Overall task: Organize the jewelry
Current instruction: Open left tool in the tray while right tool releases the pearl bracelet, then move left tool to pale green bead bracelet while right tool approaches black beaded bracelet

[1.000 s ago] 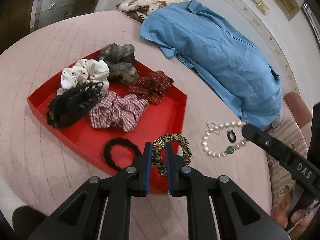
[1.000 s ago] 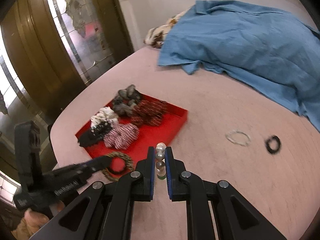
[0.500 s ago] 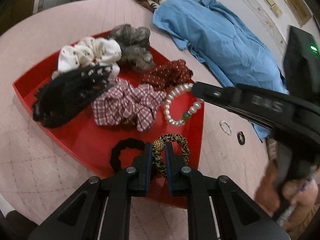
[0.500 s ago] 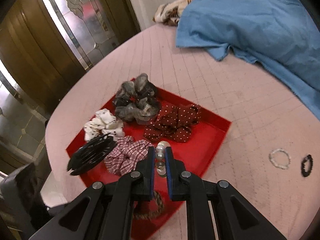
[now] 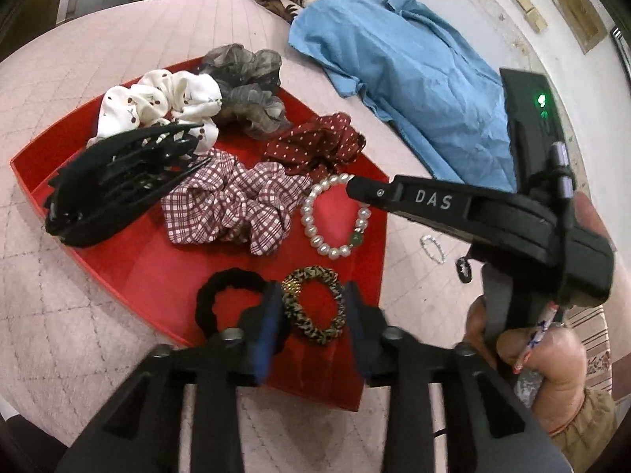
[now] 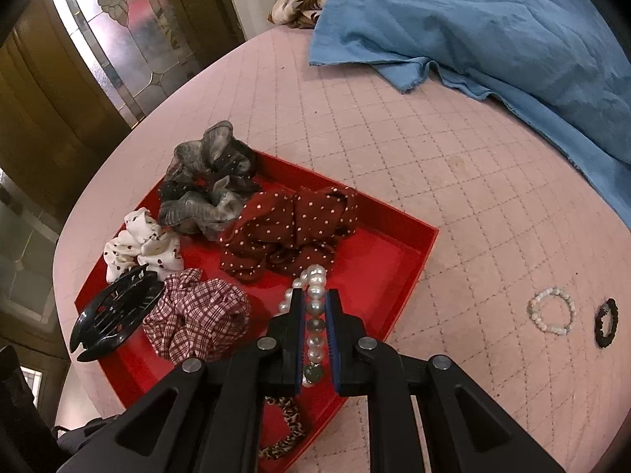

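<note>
A red tray (image 5: 118,244) on the pink table holds several scrunchies and a black hair claw (image 5: 118,181). My left gripper (image 5: 313,315) hangs over the tray's near corner, its jaws opening. The leopard scrunchie (image 5: 311,331) lies on the tray between the fingers, and the pads are off it. My right gripper (image 6: 315,303) is shut on a pearl bracelet (image 6: 315,276) with a green bead. It holds the bracelet low over the tray's right part, next to the plaid scrunchie (image 5: 232,205). Whether the pearls touch the tray floor is unclear.
A small bead bracelet (image 6: 552,311) and a small black hair tie (image 6: 605,323) lie on the table right of the tray. A blue shirt (image 6: 493,19) covers the far right side. A black hair tie (image 5: 228,299) lies in the tray beside my left fingers.
My left jaws have parted and let go of the leopard scrunchie, which now lies in the tray. My right gripper has brought the pearl bracelet from the table over the tray and lower.
</note>
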`<state>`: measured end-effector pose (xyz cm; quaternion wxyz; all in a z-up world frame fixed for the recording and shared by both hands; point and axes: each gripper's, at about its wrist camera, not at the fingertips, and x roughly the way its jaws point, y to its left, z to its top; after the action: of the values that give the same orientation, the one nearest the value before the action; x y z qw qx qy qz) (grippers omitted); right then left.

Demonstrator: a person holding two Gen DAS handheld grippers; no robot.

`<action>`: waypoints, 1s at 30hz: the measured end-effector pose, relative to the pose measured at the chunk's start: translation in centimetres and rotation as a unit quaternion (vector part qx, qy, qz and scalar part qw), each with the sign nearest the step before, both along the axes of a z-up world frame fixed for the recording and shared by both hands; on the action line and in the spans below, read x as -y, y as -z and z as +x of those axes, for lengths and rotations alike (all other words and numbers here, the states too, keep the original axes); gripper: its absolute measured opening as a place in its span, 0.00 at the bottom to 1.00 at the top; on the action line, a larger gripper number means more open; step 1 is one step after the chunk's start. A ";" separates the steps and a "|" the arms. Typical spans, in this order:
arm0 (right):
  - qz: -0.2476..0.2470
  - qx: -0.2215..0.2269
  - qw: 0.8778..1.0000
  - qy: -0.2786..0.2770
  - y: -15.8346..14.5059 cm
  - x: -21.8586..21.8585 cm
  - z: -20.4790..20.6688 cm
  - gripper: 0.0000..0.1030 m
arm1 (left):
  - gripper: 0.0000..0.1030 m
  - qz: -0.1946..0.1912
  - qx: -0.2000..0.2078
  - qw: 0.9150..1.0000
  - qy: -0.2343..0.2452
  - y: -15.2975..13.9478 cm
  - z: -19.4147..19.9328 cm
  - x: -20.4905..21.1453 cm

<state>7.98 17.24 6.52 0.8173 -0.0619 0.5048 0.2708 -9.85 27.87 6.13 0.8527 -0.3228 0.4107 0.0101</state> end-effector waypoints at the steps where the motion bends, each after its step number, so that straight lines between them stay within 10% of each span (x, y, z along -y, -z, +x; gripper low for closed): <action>1: 0.003 -0.001 1.000 0.001 -0.1 0.1 0.0 0.11 | 0.46 0.000 0.002 1.000 -0.003 -0.2 -0.1 0.0; 6: 0.012 0.011 1.000 0.004 -0.7 0.4 -0.1 0.36 | 0.47 0.000 0.005 1.000 -0.002 -0.8 -0.5 0.2; 30: 0.002 0.061 0.996 0.060 -2.9 15.4 -9.2 0.54 | 0.73 0.232 0.004 0.973 0.013 -6.5 -4.5 7.3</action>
<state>-1.21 1.81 9.44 0.8616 -0.0457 0.4562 0.2179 -14.37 20.53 12.62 0.9061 -0.1109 0.3976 0.0928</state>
